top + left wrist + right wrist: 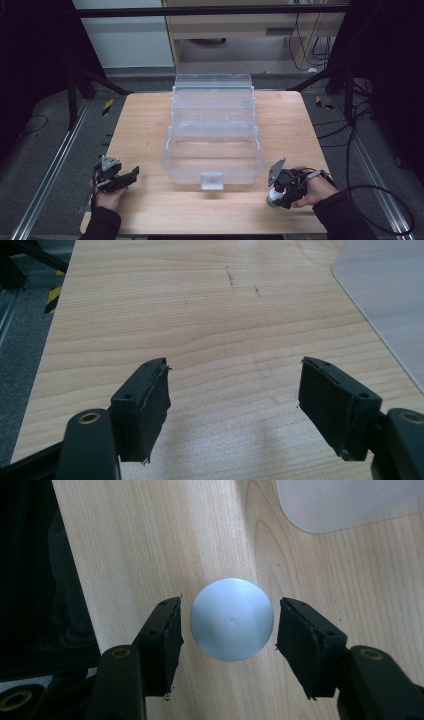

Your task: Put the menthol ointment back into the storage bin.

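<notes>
- Spanning the view, the wooden table (150,130) is seen under everything.
- A clear plastic box (212,130) is set at its centre.
- The left hand-held gripper (232,390) is held spread wide over bare wood.
- The right hand-held gripper (227,625) is parted around, not touching, a small round-topped white bottle (231,618) near the table's front right edge.

One clear box (212,135), one round-capped bottle (231,618).

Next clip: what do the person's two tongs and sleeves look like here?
Both tongs, left and right, are black two-jaw tools, each topped by a grey three-cornered plate. The jaws carry flat dark pads fixed by small screws, slightly frayed at the edges. A black cable trails from the right one. The sleeves are dark.
</notes>
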